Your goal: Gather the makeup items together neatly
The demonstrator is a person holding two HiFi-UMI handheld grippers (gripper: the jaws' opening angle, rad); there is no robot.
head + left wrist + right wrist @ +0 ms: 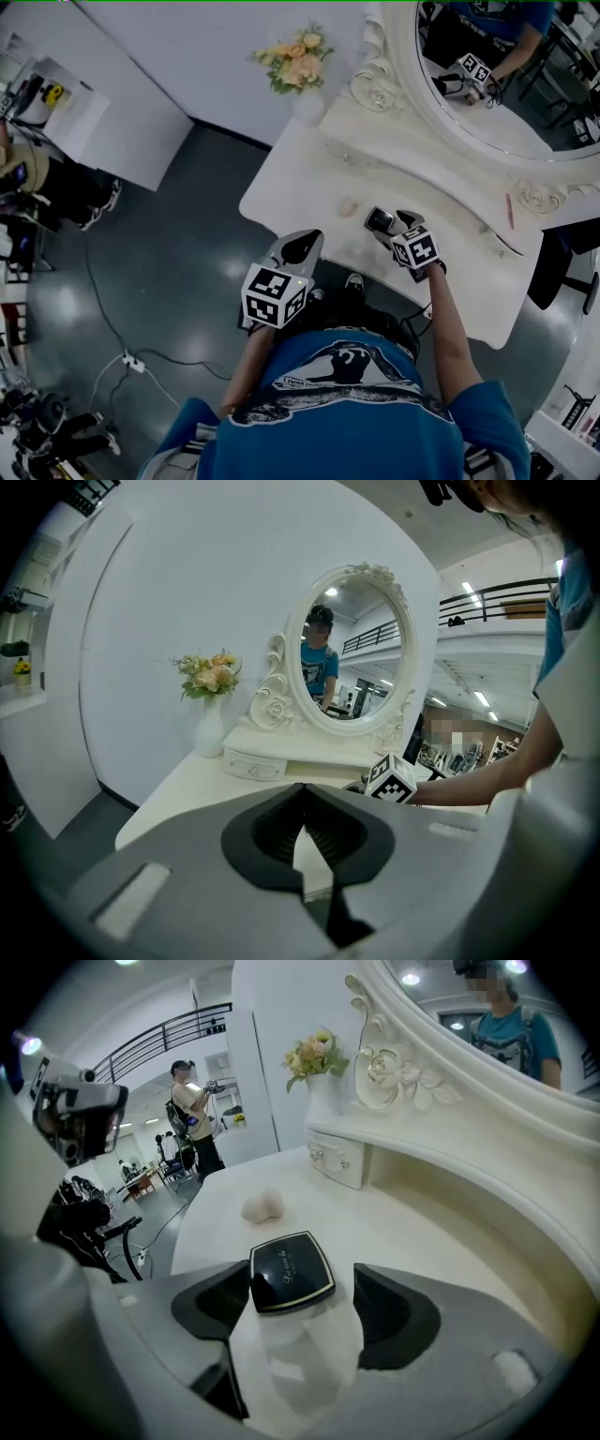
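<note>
Two tongs. The right tongs (pixel 302 1309) are spread apart around a black square gold-trimmed compact (pixel 291 1271) lying flat on the white vanity surface (pixel 431 1232), close against one jaw. Best to centre it, close on the side edges and lift level. The left tongs (pixel 303 834) are pressed together, empty. A beige sponge puff (pixel 262 1206) lies near; a thin pink pencil-like stick (pixel 509 211) is well apart. Nothing seems to block.

Right claw (pixel 302 1290) apart, black compact (pixel 291 1269) between.

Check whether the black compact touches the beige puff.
Apart. The right gripper view shows bare tabletop between the black compact and the beige puff.
</note>
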